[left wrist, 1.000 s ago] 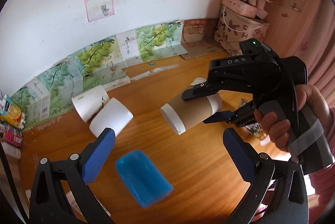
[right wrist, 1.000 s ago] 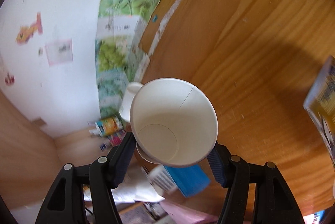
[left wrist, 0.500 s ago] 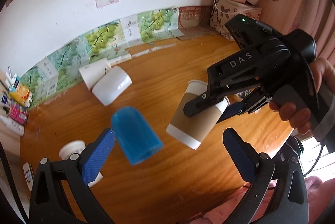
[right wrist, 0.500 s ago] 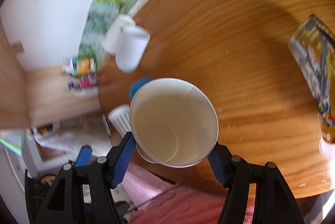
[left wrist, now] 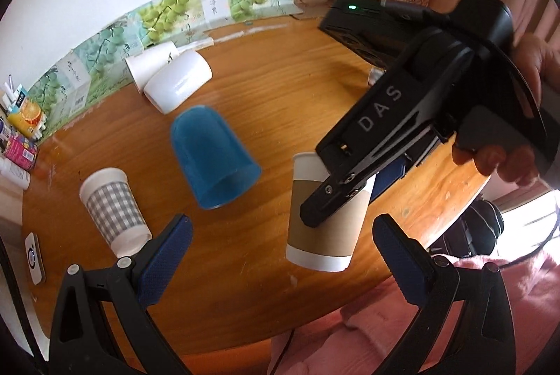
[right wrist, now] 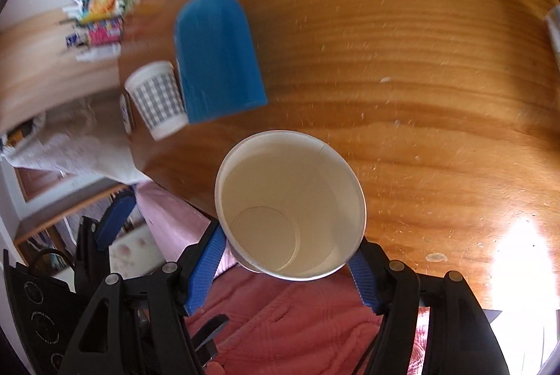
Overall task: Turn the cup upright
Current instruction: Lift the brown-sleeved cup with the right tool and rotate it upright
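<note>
Right gripper [right wrist: 290, 270] is clamped on the brown paper cup [left wrist: 323, 217], held above the near edge of the wooden table [left wrist: 297, 88], wide mouth downward in the left wrist view. Left gripper [left wrist: 280, 256] is spread wide, holding nothing. On the table: blue cup [left wrist: 211, 158] inverted at centre, checked cup [left wrist: 113, 210] at left, two white cups [left wrist: 171, 79] lying at the far wall.

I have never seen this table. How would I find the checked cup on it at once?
Start at the round wooden table and go to its left edge, away from the cup held in the right claw. Beside the blue cup lying on its side is the checked cup. It alone has a grey-and-white check pattern; the two cups near the wall are plain white.
</note>
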